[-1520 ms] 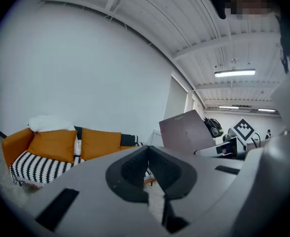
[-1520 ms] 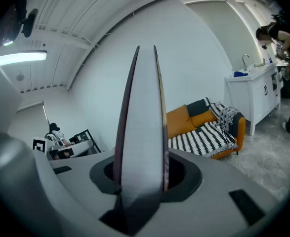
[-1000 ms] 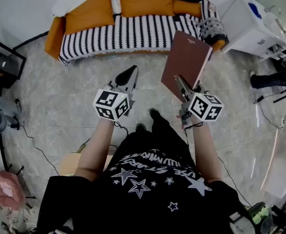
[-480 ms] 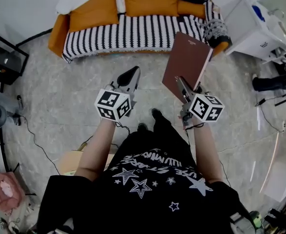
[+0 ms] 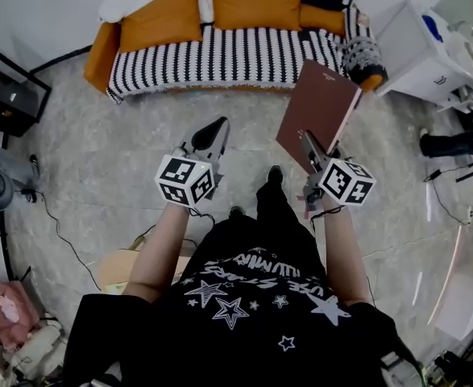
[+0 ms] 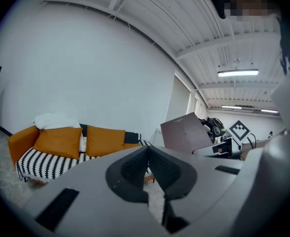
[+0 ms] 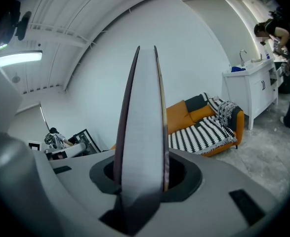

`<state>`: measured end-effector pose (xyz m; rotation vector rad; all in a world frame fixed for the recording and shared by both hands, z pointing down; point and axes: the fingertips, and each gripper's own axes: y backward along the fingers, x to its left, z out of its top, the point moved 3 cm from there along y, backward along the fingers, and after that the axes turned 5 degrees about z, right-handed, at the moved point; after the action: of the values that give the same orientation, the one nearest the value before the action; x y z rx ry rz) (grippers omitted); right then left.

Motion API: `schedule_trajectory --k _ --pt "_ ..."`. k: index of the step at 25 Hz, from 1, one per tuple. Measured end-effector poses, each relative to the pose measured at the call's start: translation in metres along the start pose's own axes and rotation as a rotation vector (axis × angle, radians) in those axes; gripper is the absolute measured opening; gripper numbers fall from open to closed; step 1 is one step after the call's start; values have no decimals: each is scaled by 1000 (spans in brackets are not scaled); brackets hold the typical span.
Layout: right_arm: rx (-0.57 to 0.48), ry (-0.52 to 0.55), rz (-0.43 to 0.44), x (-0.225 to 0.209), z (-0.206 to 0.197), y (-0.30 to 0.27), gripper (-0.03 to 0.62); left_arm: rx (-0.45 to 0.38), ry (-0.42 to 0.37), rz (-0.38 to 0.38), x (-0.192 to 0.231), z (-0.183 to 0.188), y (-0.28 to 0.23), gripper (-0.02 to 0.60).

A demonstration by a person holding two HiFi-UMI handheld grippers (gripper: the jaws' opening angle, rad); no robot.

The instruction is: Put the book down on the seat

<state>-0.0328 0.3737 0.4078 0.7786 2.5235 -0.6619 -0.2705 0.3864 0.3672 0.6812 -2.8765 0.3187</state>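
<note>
Right gripper clamped on the lower edge of the brown book, which stands upright above it at 12 o'clock; left gripper at its 9 o'clock, jaws together, nothing between; striped sofa seat beyond at 11 o'clock, book not resting on it.

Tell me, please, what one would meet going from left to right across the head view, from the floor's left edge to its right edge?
Black stand → left gripper → book → white cabinet.
</note>
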Motion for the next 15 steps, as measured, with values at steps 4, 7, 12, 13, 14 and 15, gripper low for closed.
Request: schedule_trajectory --k 4,7,12,13,14,15 --pt "-15 -24 5 -19 12 -15 155 7 -9 21 7 2 -17 9" --pt "-7 -26 11 -37 24 -32 155 4 -10 39 14 7 -37 9" --pt "18 -27 14 -67 50 -62 155 13 -9 58 24 16 -79 9" --pt "20 -28 17 -72 55 -68 155 15 -11 63 27 18 -86 9" --pt "22 -29 19 -77 60 -74 155 16 -10 66 29 19 -95 9" --pt "24 -30 21 -82 64 -79 155 17 -7 69 31 20 -104 9"
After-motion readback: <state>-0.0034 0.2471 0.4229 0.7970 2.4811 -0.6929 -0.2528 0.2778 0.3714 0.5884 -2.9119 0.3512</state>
